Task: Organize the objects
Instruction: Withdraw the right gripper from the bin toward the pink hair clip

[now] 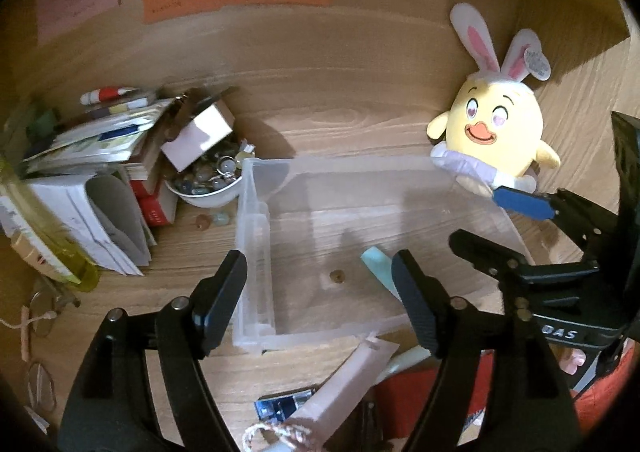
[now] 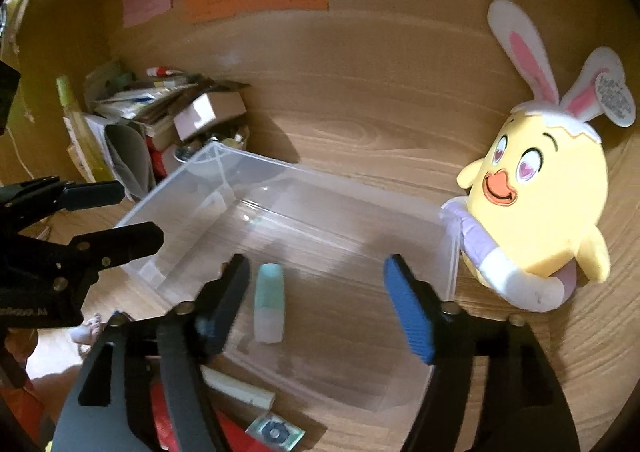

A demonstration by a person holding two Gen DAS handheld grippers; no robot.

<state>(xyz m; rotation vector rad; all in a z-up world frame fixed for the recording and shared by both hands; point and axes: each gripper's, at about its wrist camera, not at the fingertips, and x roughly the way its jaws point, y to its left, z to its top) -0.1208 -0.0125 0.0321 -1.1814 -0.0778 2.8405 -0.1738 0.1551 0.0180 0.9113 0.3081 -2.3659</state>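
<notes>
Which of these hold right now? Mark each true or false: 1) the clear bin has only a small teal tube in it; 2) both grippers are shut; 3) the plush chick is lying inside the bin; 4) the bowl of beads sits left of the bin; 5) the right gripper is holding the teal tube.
1) True: the clear bin holds just the teal tube.
2) False: the left gripper and the right gripper are both open and hold nothing.
3) False: the plush chick stands on the desk outside the bin, at its right end.
4) True: the bowl of beads is beside the bin's left end.
5) False: the tube lies on the bin floor, untouched.
</notes>
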